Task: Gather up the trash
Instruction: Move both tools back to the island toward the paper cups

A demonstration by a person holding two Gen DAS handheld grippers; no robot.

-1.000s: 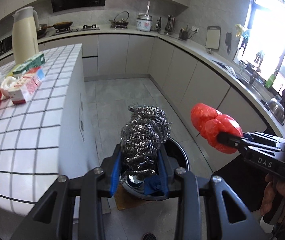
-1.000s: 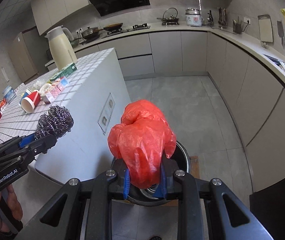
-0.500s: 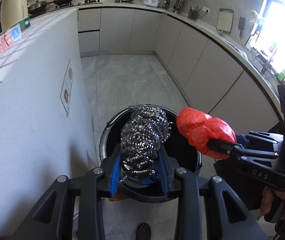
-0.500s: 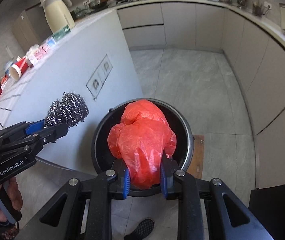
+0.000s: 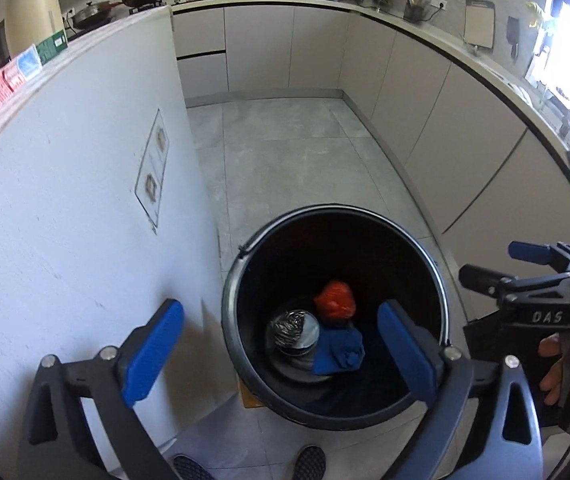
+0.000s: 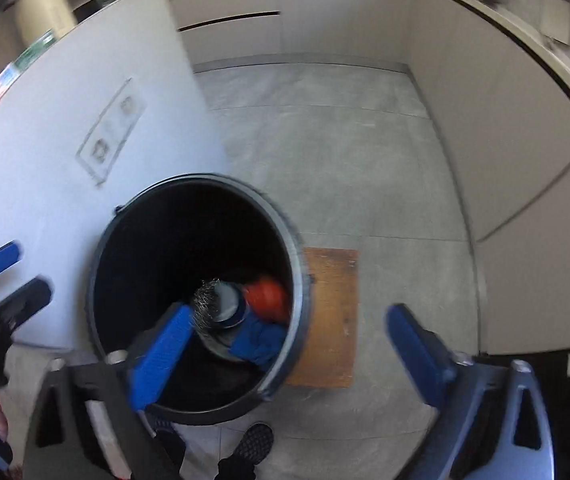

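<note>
Grey floor tiles (image 5: 285,148) fill the middle of both wrist views, with pale cabinets (image 5: 417,92) curving along the top and right and a white island wall (image 5: 65,184) on the left. A round black bin (image 5: 335,216) stands on the floor close beside that wall, low in the centre of the left wrist view and lower left of centre in the right wrist view. Down at its bottom lie the steel scourer (image 5: 291,326), the red bag (image 5: 335,300) to its right, seemingly touching it, and a blue cloth (image 5: 339,350) just below the bag. The left gripper (image 5: 281,354) hangs over the bin with its blue-padded fingers (image 5: 153,352) spread wide and nothing between them; one pad sits left of the rim, the other over the opening. The right gripper (image 6: 293,354), somewhat blurred, also has its fingers (image 6: 161,354) wide apart and empty, the left pad over the bin, the right pad over bare floor. A brown board (image 6: 329,316) lies flat on the floor, partly under the bin's right side. Two dark shoe tips (image 5: 311,462) show at the bottom edge. On the island top, upper left, sit coloured boxes (image 5: 3,84) and a cream jug (image 5: 31,12).
</note>
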